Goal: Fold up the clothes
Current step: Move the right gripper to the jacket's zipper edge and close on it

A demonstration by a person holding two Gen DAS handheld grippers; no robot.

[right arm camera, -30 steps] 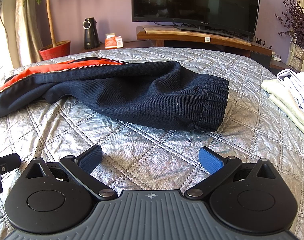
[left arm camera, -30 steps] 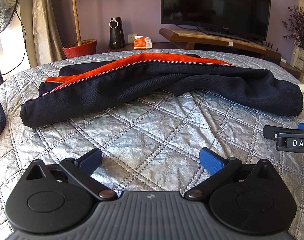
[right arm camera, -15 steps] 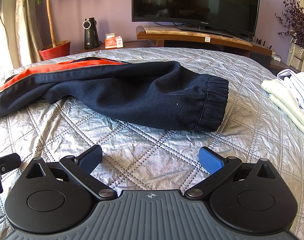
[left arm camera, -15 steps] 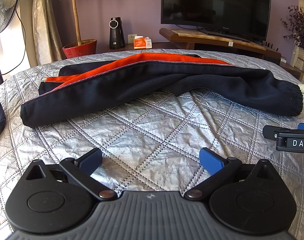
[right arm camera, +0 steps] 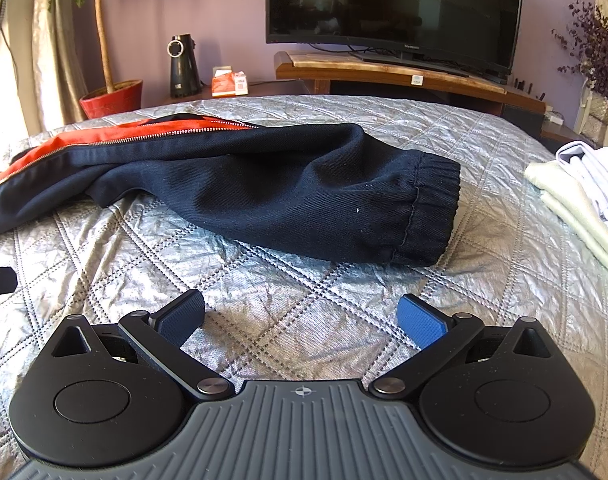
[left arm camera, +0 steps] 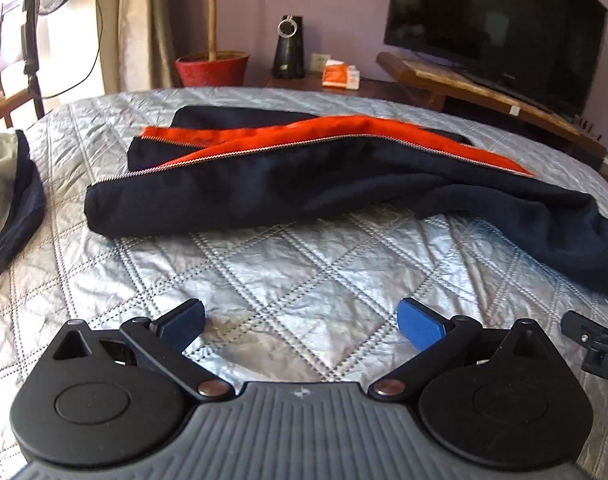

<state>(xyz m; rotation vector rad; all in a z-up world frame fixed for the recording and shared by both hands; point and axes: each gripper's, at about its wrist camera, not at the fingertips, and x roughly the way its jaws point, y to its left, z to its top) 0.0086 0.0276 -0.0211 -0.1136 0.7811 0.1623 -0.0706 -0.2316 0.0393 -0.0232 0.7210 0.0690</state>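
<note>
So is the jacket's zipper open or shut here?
Open: the navy jacket lies unzipped, zipper teeth parted, orange lining showing.

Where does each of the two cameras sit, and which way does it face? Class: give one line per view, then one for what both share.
Left wrist: sits on the left gripper, low over the silver quilt, facing the navy jacket with its orange lining; its own open fingers show, plus part of the right gripper at the right edge.
Right wrist: sits on the right gripper, facing the jacket's elastic cuff and folded pale clothes; its own open fingers show.
Shared: jacket, quilt, television, red plant pot.
</note>
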